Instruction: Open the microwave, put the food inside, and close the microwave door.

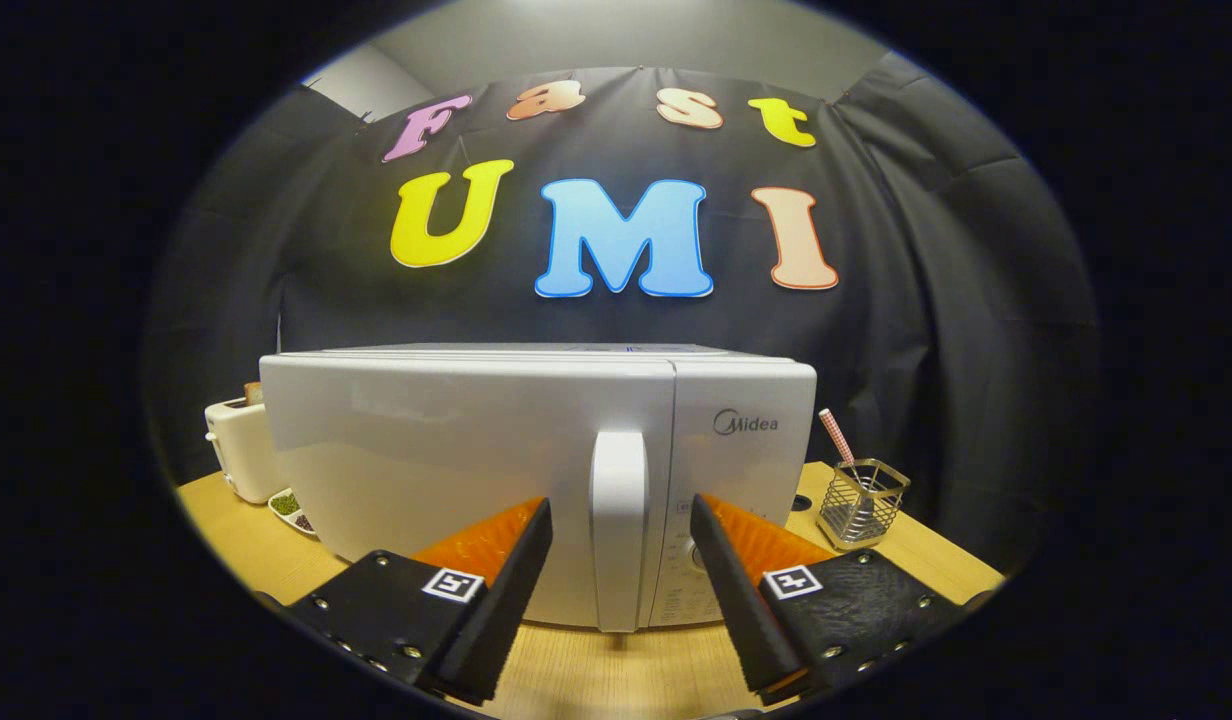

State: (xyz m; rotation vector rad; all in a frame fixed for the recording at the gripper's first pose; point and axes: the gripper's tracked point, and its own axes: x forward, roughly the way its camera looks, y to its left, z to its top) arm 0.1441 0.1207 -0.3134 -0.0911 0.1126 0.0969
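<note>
White microwave (456, 470) sits shut on the wood table (596, 675); the gripper (621, 520) is spread, its fingers flanking the door handle (618, 530) without touching.

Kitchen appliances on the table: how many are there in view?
2. The microwave stands just ahead of the open gripper, its door handle between the fingers. The toaster stands beside it, partly hidden. Others may be hidden behind the microwave.

Brand name "Midea" on the microwave (536, 480) front beside the handle, small print by its dial too blurred to read
</note>
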